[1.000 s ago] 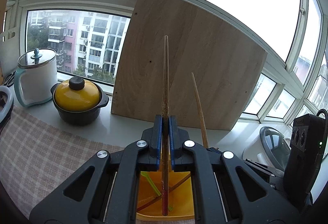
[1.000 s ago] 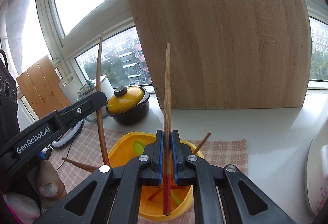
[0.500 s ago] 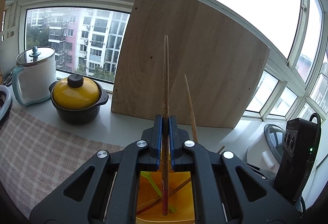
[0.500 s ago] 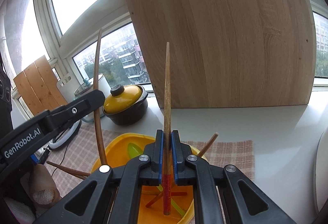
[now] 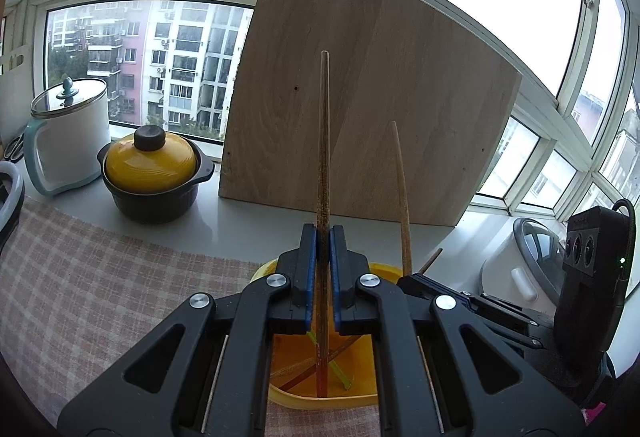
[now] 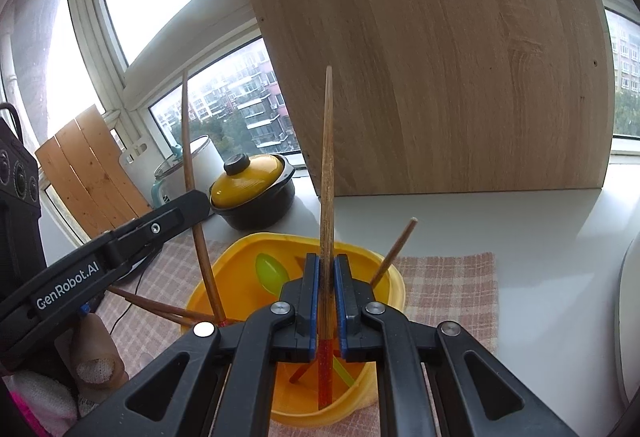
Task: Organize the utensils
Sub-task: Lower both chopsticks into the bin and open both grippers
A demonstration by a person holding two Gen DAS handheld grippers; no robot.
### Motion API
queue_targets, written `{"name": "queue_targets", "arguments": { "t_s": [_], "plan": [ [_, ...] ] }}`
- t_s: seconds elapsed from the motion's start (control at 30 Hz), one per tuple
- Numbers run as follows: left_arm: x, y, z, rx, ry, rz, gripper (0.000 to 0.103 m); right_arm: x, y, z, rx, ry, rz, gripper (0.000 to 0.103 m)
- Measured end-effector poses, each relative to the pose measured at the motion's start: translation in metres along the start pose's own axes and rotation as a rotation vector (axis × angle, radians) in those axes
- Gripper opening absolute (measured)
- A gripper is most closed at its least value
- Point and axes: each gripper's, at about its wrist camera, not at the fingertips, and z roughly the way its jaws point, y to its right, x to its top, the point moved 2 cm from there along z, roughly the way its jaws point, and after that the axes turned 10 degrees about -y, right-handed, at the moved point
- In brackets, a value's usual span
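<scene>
My left gripper (image 5: 323, 233) is shut on a brown chopstick (image 5: 323, 141) that stands upright, its red end down in the yellow bowl (image 5: 362, 395). My right gripper (image 6: 327, 261) is shut on a second chopstick (image 6: 327, 165), also upright with its red end in the yellow bowl (image 6: 394, 279). In the left wrist view the right gripper's chopstick (image 5: 402, 189) rises just to the right. In the right wrist view the left gripper (image 6: 120, 241) holds its chopstick (image 6: 192, 173) at the left. Loose chopsticks and a green spoon (image 6: 272, 271) lie in the bowl.
A large wooden board (image 5: 372, 109) leans on the window behind. A yellow-lidded black pot (image 5: 151, 173) and a white pot (image 5: 68, 141) stand at back left. A checked cloth (image 5: 92, 289) covers the counter. A white appliance (image 5: 520, 269) sits at the right.
Both grippers have sunk slightly over the bowl and drawn closer together, each still holding its chopstick upright.
</scene>
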Motion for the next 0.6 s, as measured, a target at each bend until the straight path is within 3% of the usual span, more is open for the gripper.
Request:
{"name": "queue_targets", "arguments": {
  "t_s": [0.6],
  "plan": [
    [-0.011, -0.001, -0.003, -0.015, -0.069, 0.015, 0.004, -0.009, 0.008, -0.009, 0.017, -0.024, 0.032, 0.005]
  ]
}}
